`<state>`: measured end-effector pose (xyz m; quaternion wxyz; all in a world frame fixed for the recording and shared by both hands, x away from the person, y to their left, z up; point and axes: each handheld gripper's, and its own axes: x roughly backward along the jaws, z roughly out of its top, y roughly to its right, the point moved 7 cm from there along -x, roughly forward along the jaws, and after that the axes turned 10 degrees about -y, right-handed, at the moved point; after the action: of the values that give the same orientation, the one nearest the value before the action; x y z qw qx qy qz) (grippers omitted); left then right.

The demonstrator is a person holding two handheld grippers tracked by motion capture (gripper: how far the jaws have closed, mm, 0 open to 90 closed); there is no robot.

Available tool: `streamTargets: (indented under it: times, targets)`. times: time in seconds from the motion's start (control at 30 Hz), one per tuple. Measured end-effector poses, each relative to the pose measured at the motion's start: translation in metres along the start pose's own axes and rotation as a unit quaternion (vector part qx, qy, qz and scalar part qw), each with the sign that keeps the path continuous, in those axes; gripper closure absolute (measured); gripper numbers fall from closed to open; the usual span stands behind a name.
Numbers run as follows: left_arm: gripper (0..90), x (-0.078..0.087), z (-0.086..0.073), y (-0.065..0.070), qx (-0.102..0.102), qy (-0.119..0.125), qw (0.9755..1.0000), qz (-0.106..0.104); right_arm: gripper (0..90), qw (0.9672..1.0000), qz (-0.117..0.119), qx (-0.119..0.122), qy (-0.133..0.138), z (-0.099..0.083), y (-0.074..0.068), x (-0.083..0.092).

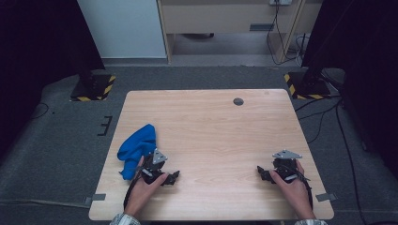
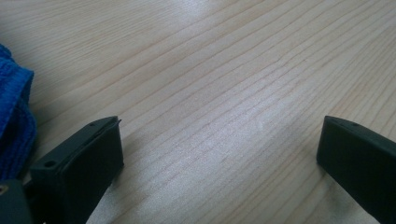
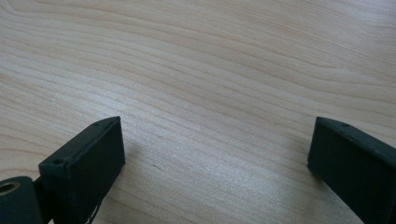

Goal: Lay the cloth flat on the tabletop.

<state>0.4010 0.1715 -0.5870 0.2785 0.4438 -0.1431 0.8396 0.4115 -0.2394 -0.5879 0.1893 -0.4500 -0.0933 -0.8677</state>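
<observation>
Two grippers rested low on the wooden table [image 1: 211, 122], both with jaws spread wide and nothing between them: the left gripper [image 1: 174, 176] sat near the front left corner, the right gripper [image 1: 261, 173] near the front right, and they pointed inward toward each other across bare wood. The blue cloth [image 1: 136, 147] lay bunched along the table's left edge, just beside and behind the left gripper; in the left gripper view its knitted fold [image 2: 14, 121] sat right by the left-hand jaw, possibly touching it, though the angle was too tight to be sure. The main risk was the edge: a sideways sweep or a shallow pinch could have pushed the cloth off the left side onto the grey carpet, since part of it seemed to reach the rim already. A grab on a single loose layer could also have dragged the bundle rather than lifted it. The trailing cable at the left hand [image 1: 143, 190] might have snagged the fabric. Room was generous elsewhere: the centre and far half lay open apart from a small dark grommet [image 1: 238, 101], so drawing the cloth inward looked safest.
</observation>
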Motion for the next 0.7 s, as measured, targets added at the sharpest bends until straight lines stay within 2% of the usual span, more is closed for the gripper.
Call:
streamTargets:
  times: [0.13, 0.2, 0.27, 0.33, 0.4, 0.47, 0.5, 0.53, 0.57, 0.6, 0.7]
  targets:
    - [2.9, 0.002, -0.001, 0.002, -0.015, 0.004, 0.9999, -0.002, 3.8, 1.0000, 0.000, -0.001, 0.000, 0.000, 0.000, 0.000]
    - [3.2, 0.007, 0.003, 0.007, -0.024, 0.014, 0.9996, -0.005, 3.8, 1.0000, 0.000, -0.002, 0.000, 0.000, 0.000, 0.000]
    - [3.3, 0.009, 0.004, 0.008, -0.024, 0.019, 0.9995, -0.005, 3.8, 1.0000, 0.000, -0.002, 0.000, 0.000, 0.000, 0.000]
    - [4.4, 0.014, 0.006, 0.009, -0.015, 0.024, 0.9996, 0.001, 3.8, 1.0000, 0.000, -0.002, 0.000, 0.000, 0.000, 0.000]
    - [5.7, 0.024, 0.007, 0.007, -0.014, 0.035, 0.9990, 0.022, 3.8, 1.0000, 0.000, 0.000, 0.000, 0.000, 0.000, 0.000]
    - [6.2, 0.037, 0.009, -0.001, 0.001, 0.052, 0.9982, 0.029, 3.8, 1.0000, 0.000, -0.002, 0.000, 0.000, 0.000, 0.000]
    - [6.9, 0.037, 0.009, -0.001, 0.001, 0.052, 0.9982, 0.029, 3.8, 1.0000, 0.000, -0.002, 0.000, 0.000, 0.000, 0.000]
    - [7.5, 0.048, 0.012, -0.010, 0.012, 0.065, 0.9971, 0.037, 3.7, 1.0000, -0.001, -0.002, 0.000, 0.000, 0.000, 0.000]
    - [7.5, 0.048, 0.012, -0.010, 0.012, 0.065, 0.9971, 0.037, 3.7, 1.0000, -0.001, -0.002, 0.000, 0.000, 0.000, 0.000]
    - [7.5, 0.057, 0.016, -0.018, 0.016, 0.074, 0.9962, 0.043, 3.7, 1.0000, -0.001, -0.002, 0.000, 0.000, 0.000, 0.000]
    - [7.5, 0.072, 0.025, -0.033, 0.018, 0.083, 0.9951, 0.051, 3.6, 1.0000, -0.001, -0.002, 0.000, 0.000, 0.000, 0.000]
